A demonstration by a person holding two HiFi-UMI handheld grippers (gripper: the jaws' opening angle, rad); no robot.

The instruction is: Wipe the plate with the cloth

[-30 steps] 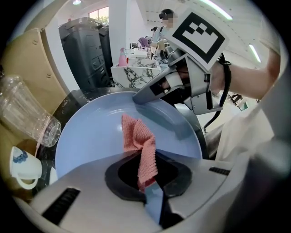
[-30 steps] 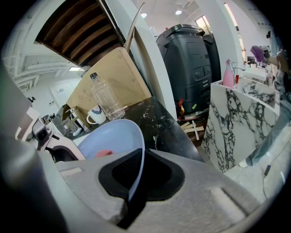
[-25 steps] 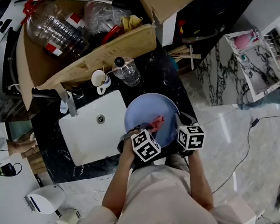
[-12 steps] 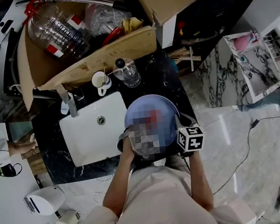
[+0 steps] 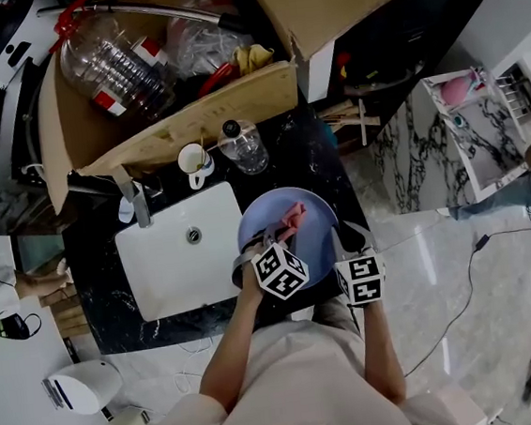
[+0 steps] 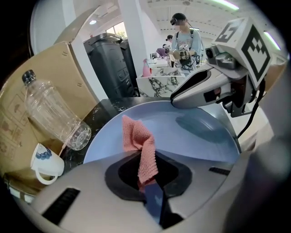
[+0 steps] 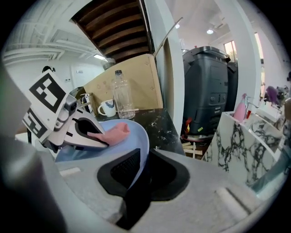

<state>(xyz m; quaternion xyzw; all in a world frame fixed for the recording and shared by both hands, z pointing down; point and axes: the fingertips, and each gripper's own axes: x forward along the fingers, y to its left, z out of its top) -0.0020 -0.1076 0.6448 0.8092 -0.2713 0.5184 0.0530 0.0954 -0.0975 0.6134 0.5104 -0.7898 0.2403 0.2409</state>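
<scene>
A light blue plate [image 5: 318,222] is held over the black counter to the right of the sink. My right gripper [image 5: 344,242] is shut on the plate's near right rim; the rim [image 7: 136,150] runs straight into its jaws. My left gripper [image 5: 284,241] is shut on a pink knitted cloth [image 5: 292,216]. In the left gripper view the cloth [image 6: 138,141] rises from the jaws and drapes onto the plate's face [image 6: 200,132]. In the right gripper view the left gripper [image 7: 97,135] presses the cloth [image 7: 114,133] against the plate.
A white sink [image 5: 180,253] with a tap [image 5: 130,195] lies left of the plate. A white cup [image 5: 192,160] and a clear plastic bottle [image 5: 242,146] stand just behind it. A cardboard box [image 5: 166,76] of clutter sits further back. People stand far off.
The cloth in my left gripper has shifted a little toward the far side of the plate. The right gripper keeps its hold on the rim.
</scene>
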